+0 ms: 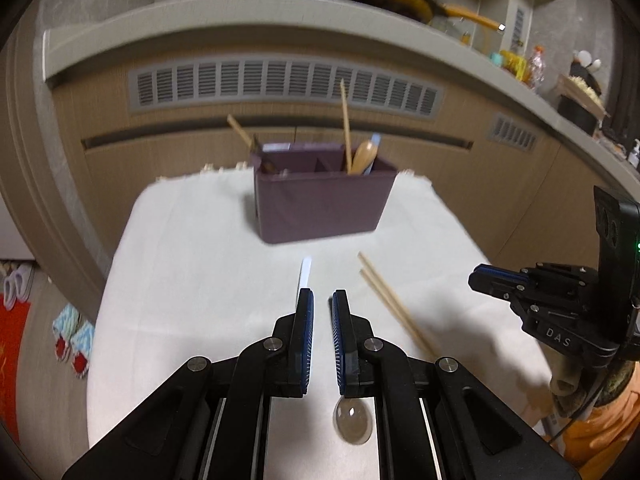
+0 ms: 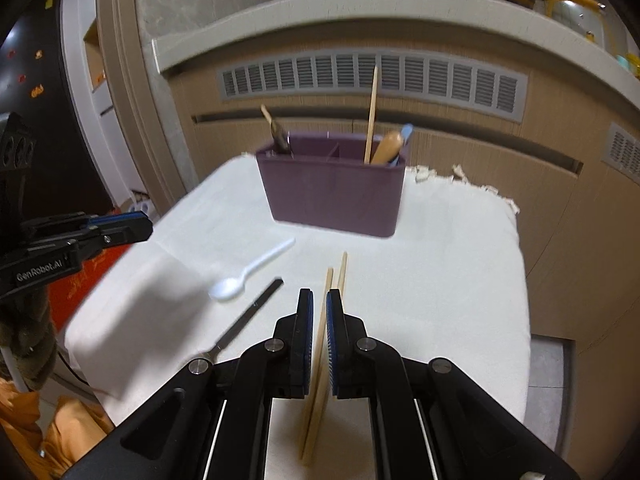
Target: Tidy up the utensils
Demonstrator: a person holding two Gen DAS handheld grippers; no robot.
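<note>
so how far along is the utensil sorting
Done: a chopstick and wooden spoon stand in the purple holder. In hand: nothing visibly; the right gripper straddles two chopsticks. Left: white spoon, dark-handled utensil, clear spoon.

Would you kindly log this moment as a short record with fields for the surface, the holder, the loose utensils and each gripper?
surface: table under a white cloth
holder: purple box at the far end, with a few utensils standing in it
loose utensils: white spoon, dark-handled utensil, pair of chopsticks, all lying on the cloth
left gripper: slightly open, holding nothing, above the white spoon's handle
right gripper: slightly open, fingers either side of the chopsticks
</note>
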